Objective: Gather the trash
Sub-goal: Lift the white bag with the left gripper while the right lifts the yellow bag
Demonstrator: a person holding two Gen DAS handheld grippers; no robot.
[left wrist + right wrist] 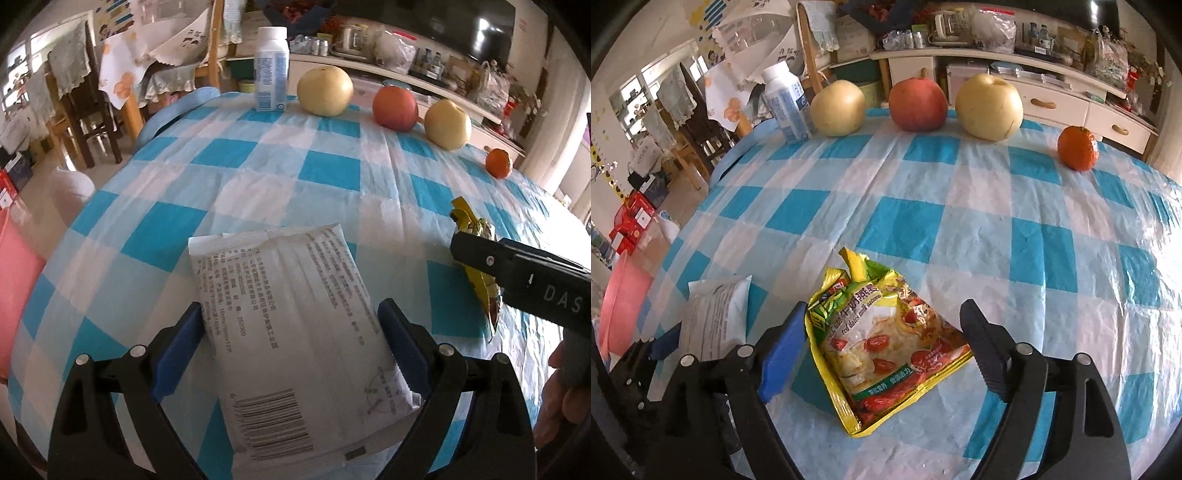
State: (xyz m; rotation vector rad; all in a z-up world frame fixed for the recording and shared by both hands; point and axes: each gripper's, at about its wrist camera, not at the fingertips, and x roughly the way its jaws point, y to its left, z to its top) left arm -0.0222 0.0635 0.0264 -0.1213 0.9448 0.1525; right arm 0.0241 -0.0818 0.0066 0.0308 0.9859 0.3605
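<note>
Right wrist view: yellow wrapper (886, 347) lies flat on the checked cloth (960, 236), between the right gripper (886, 332)'s spread, unclenched jaws. White packet (716, 317) just left of the wrapper, the left gripper (291, 332) astride it, pads at its edges; grip cannot be told. Risk: thin foil may slide or crumple out of a closing pinch. Pink basin (620, 306) off the wrapper's far left, contents hidden.

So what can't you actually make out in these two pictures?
- White packet: near end cut off by the left view's bottom edge; left gripper straddles it, contact unclear.
- Yellow wrapper, left view: mostly behind the right gripper's finger.
- Pink tub: cut off by the table edge and lens rim.
- Shelf clutter: too small.
</note>
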